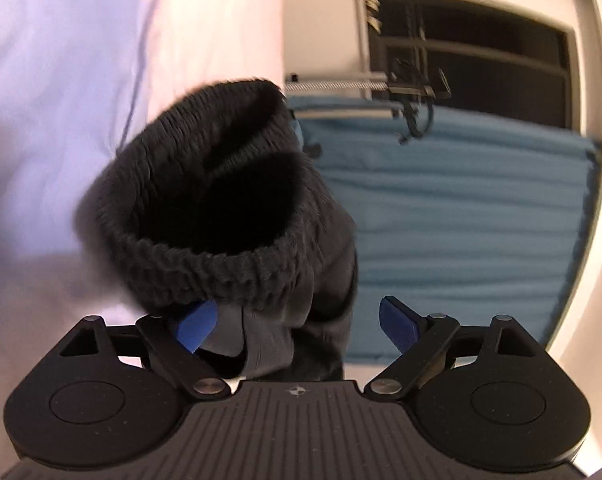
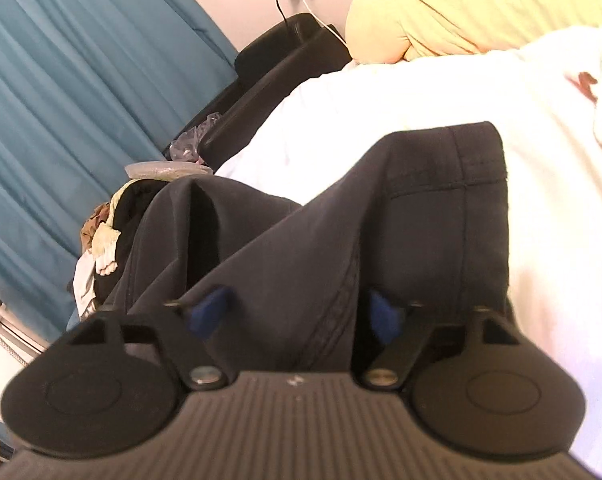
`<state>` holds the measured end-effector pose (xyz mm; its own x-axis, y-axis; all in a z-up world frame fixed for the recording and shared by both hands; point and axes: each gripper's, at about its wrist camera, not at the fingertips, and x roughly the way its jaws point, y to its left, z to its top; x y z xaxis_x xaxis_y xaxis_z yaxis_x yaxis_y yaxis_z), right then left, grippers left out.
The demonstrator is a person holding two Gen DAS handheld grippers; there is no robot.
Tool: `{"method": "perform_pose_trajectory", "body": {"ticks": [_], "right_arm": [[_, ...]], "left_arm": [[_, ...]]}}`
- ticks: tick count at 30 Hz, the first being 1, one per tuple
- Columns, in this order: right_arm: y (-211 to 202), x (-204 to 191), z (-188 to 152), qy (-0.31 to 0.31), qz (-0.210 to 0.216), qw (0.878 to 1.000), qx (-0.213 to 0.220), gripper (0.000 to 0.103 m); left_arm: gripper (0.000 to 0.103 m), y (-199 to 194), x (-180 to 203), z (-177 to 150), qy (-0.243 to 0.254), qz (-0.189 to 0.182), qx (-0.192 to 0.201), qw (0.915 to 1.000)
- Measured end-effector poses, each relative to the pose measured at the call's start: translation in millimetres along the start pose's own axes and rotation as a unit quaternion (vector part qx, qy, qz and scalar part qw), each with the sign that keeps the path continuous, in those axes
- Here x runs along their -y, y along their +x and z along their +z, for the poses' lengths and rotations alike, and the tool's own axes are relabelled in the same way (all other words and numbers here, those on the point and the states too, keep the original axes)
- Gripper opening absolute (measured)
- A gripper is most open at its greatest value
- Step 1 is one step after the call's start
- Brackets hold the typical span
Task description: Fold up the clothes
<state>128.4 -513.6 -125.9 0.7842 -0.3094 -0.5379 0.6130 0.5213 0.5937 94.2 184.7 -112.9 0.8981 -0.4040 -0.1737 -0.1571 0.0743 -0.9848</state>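
Standing wide apart, the blue fingertips (image 1: 197,326) of the left gripper (image 1: 297,326) have let go: only one pad brushes the dark garment (image 1: 229,208), the other is clear of it with blue curtain (image 1: 461,208) behind. The garment's ribbed knit cuff (image 1: 205,264) bulges just ahead of those fingers, its mouth gaping, and smoother grey fabric slumps down between the jaws.

The right gripper (image 2: 297,316) has a thick fold of the same dark cloth (image 2: 301,248) between its blue pads (image 2: 213,310). The picture is blurred there, so I cannot tell whether the pads actually press on it or merely flank it. A stitched seam (image 2: 333,320) runs just inside the far pad, and a hemmed corner (image 2: 477,152) stands up beyond the fingers over the white bed sheet (image 2: 541,208).

This looks a soft, limp, fairly thick garment, light enough but floppy, so it will sag from wherever it is pinched. The ribbed cuff and the stitched seams seem the firmest, least slippery holds; I'd judge a pinch at the cuff edge and one at the hem would let it hang straight for folding.
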Motion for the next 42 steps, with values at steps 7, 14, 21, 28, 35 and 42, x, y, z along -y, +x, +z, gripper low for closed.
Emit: {"method": "perform_pose_trajectory", "body": {"ticks": [7,14,21,28,35,42], "right_arm": [[4,1,11,-0.019,-0.004,1.0,-0.002,0.009],[-38,2,17,-0.042,0.028,0.998,0.031,0.006],[-106,8,43,-0.009,0.098,0.985,0.14,0.006],[-125,78,47,0.146,-0.01,0.986,0.078,0.006],[-112,100,44,0.164,-0.054,0.984,0.04,0.015],[-97,123,42,0.191,-0.081,0.977,0.049,0.056]], "left_arm": [[0.044,6,-18,19,-0.033,0.05,0.033,0.9977],[0.012,-12,9,18,0.052,0.051,0.075,0.9945],[0.01,-67,33,6,0.088,-0.013,0.1,0.991],[0.011,-100,8,7,0.04,0.094,0.091,0.9905],[0.075,-108,24,-10,0.078,0.154,0.081,0.9817],[0.075,-85,13,-7,0.063,0.135,0.056,0.9873]]}}
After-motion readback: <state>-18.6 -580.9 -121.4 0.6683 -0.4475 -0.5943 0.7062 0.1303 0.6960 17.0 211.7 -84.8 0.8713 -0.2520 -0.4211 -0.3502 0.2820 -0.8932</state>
